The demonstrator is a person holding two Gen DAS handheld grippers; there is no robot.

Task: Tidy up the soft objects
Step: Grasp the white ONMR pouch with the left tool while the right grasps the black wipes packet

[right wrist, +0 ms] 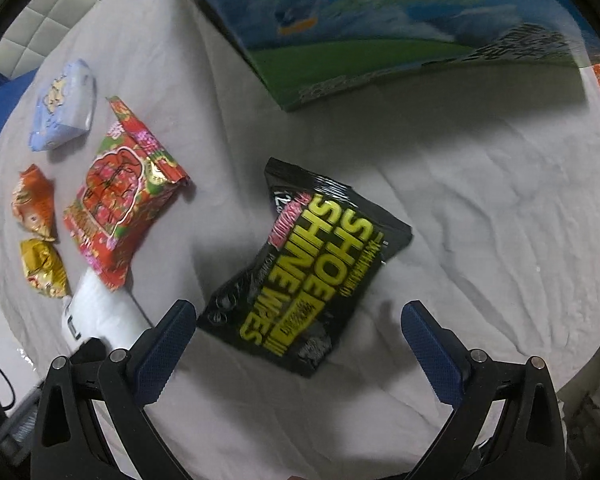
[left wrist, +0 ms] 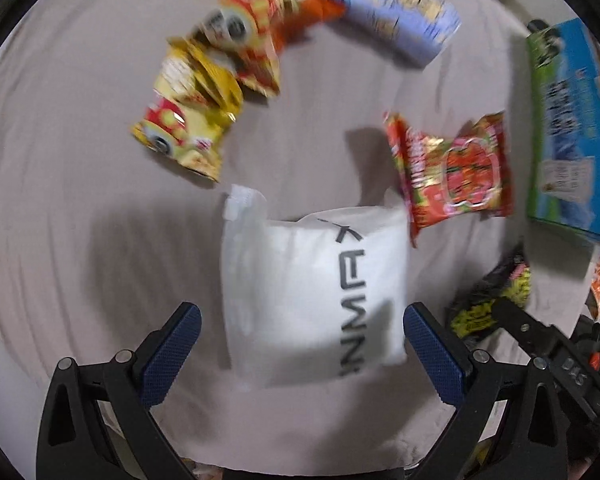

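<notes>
Hovering over the wrinkled grey sheet (right wrist: 480, 208), the left gripper (left wrist: 300, 328) spreads wide around a puffy white pouch (left wrist: 312, 300) with dark block letters — nothing pinched. The right gripper (right wrist: 298, 330) gapes too, above a glossy black packet (right wrist: 312, 264) reading "SHOE SHINE WIPES" in yellow. A crinkly red foil bag (right wrist: 116, 208) lies just beside the white pouch, a blue-green box (right wrist: 380, 40) beyond.
</notes>
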